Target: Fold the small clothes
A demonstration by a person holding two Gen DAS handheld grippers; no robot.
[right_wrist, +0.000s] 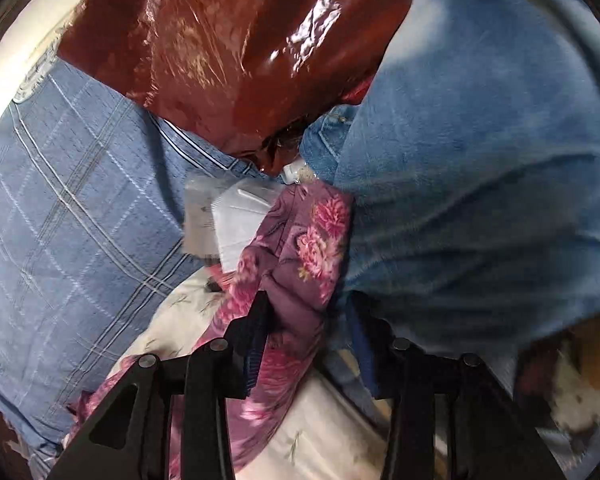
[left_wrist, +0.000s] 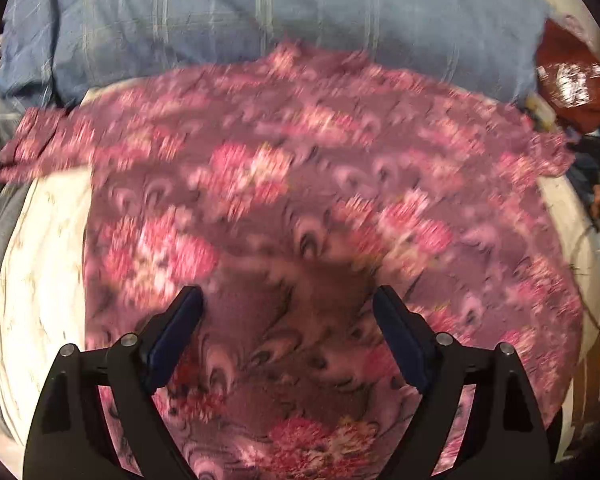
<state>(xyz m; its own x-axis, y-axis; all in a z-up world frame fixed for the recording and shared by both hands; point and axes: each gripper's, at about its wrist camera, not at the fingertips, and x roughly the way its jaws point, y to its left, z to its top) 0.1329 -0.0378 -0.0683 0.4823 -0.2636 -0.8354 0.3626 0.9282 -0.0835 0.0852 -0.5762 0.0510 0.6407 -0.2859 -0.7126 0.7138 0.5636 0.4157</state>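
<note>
Jaws of the left gripper (left_wrist: 288,304) stood spread wide above one floral garment (left_wrist: 300,184) lying flat on a white sheet (left_wrist: 44,264), while the right gripper (right_wrist: 308,320), pointing toward one red plastic bag (right_wrist: 228,40), had a bunched fold of that garment between its half-parted jaws.

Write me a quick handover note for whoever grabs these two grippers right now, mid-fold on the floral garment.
Left gripper: open, empty, hovering over the floral garment.
Right gripper: a bunched edge of the floral garment sits between its fingers; jaws not closed tight, so grip is unconfirmed.
Garment: spread mostly flat on the white bedsheet, sleeves out, with a blue checked cloth beyond it and a shiny red bag nearby.
Done: laid out.
Left: every fold.
</note>
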